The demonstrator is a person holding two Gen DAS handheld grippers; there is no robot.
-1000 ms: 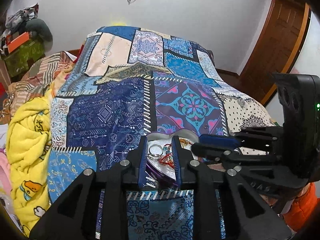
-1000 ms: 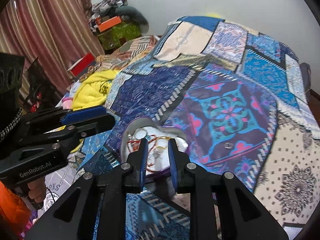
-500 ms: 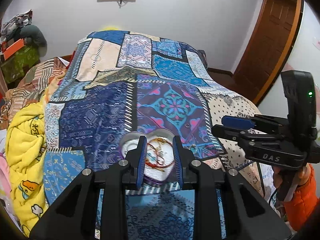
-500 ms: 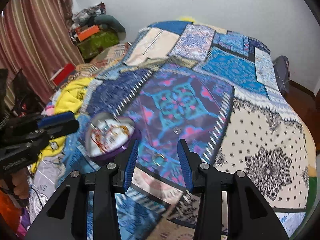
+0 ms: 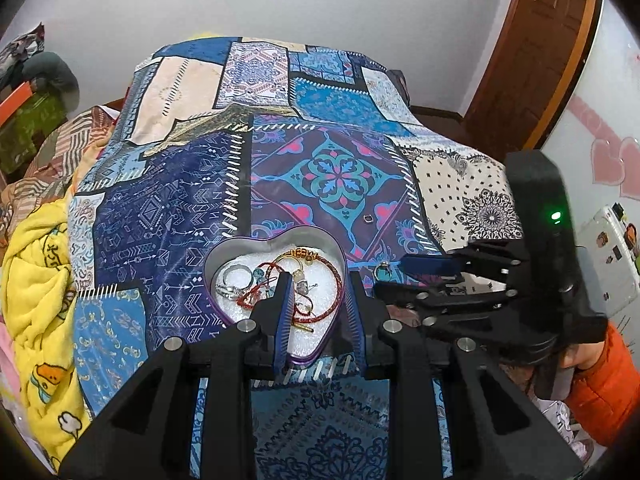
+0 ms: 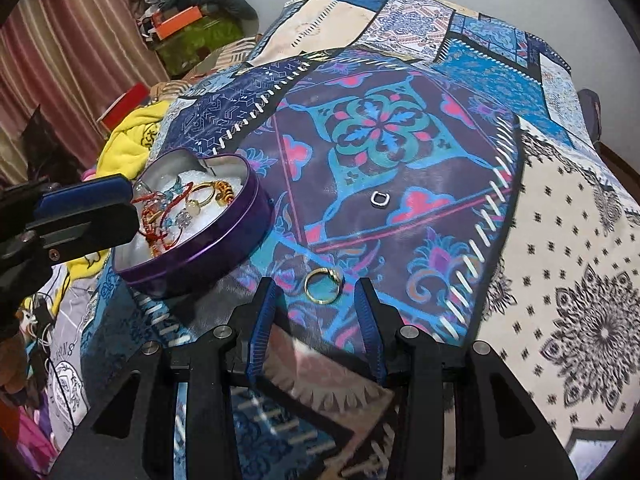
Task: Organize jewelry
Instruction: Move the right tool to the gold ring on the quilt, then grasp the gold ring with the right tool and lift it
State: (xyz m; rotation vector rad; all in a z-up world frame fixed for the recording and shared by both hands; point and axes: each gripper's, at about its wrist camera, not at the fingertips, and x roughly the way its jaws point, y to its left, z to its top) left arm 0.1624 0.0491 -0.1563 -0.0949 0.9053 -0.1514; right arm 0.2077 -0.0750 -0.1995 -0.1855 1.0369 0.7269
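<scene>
A purple heart-shaped tin (image 5: 224, 246) (image 6: 224, 232) sits on the patterned bedspread and holds rings, red cord bracelets and gold pieces. My left gripper (image 5: 318, 312) is open and hovers over the tin's near edge. A gold ring (image 6: 323, 280) (image 5: 382, 270) lies on the bedspread right of the tin, just ahead of my right gripper (image 6: 316, 308), which is open around nothing. A small silver ring (image 6: 379, 199) (image 5: 367, 219) lies farther out on the purple patch. The right gripper also shows in the left wrist view (image 5: 404, 276).
A yellow blanket (image 5: 36, 280) is bunched along the bed's left side. Boxes and clothes (image 6: 188, 24) are piled in the far left corner by a curtain. A wooden door (image 5: 536, 52) stands at the back right.
My right gripper has swung right, away from the tin, and opened over the gold ring. My left gripper has opened wider and the tin sits a little farther ahead.
</scene>
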